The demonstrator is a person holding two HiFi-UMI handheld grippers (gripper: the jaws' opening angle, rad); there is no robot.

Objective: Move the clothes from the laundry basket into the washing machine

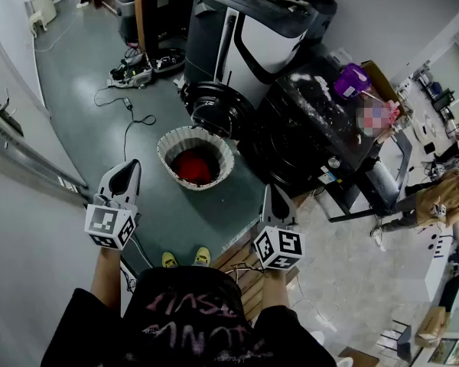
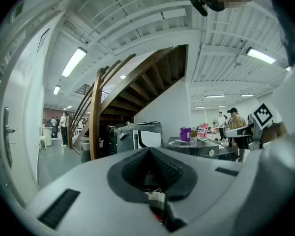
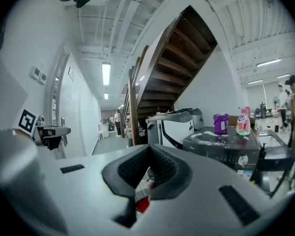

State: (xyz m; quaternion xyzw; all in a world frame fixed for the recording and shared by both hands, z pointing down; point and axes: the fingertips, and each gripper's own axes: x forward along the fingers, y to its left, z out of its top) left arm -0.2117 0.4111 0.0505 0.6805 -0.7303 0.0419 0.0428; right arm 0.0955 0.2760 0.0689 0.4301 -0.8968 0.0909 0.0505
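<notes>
No garment is held yet: the left gripper (image 1: 125, 173) and right gripper (image 1: 275, 196) are closed on nothing. The red clothes (image 1: 195, 165) lie in the basket (image 1: 170, 139) ahead of and below both, with the washing machine (image 1: 314, 128) just beyond it. Next, the jaws would need to be opened and lowered.

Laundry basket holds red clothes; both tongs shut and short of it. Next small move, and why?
Probably open the left tongs and lower them toward the red clothes in the laundry basket. In the head view, both the left and the right tongs are shut, empty and short of the basket, so nothing can be gripped yet.
</notes>
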